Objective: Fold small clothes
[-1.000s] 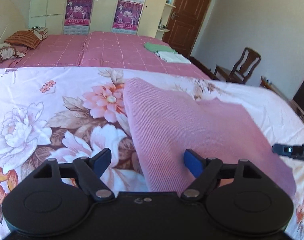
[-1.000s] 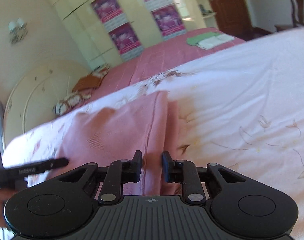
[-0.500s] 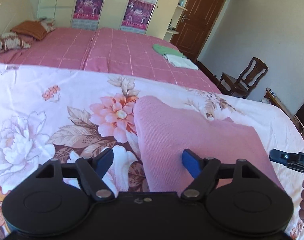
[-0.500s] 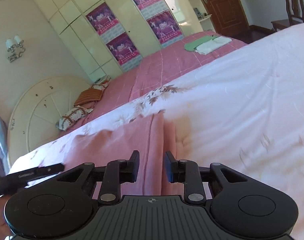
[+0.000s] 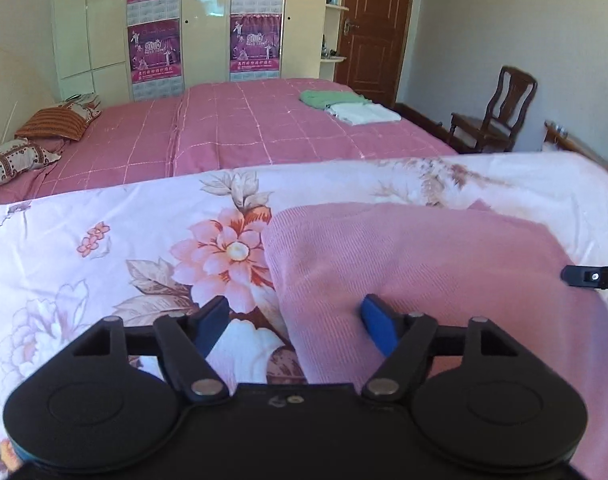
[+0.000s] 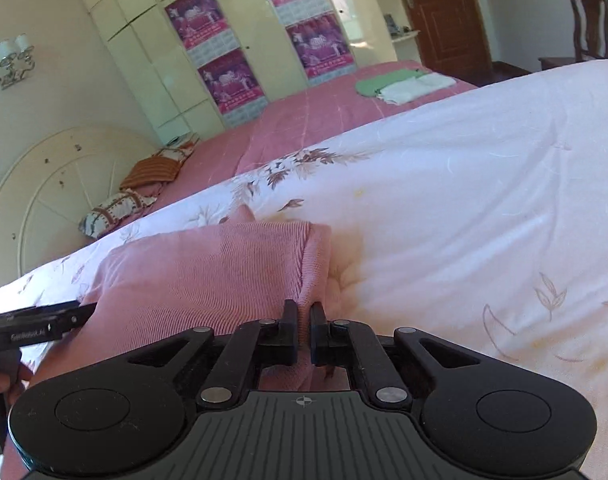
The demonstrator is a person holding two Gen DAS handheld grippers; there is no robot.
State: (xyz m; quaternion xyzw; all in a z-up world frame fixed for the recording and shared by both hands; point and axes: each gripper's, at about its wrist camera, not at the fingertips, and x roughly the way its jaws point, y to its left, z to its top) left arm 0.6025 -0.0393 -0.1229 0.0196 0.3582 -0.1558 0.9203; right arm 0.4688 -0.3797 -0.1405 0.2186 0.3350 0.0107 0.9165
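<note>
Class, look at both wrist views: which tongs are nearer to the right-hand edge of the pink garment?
Right. The right tongs are pinching that edge of the pink garment. The left tongs, closing, straddle its opposite edge, pads not pressing.

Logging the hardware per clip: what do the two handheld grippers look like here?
Left gripper: matte black body, two round discs, silver pivot pins, black linkage arms, blue fingers. Right gripper: same black discs, linkages and silver pins, a ribbed grey plate with a small crosshair mark, black fingers. No cables or sleeves show.
</note>
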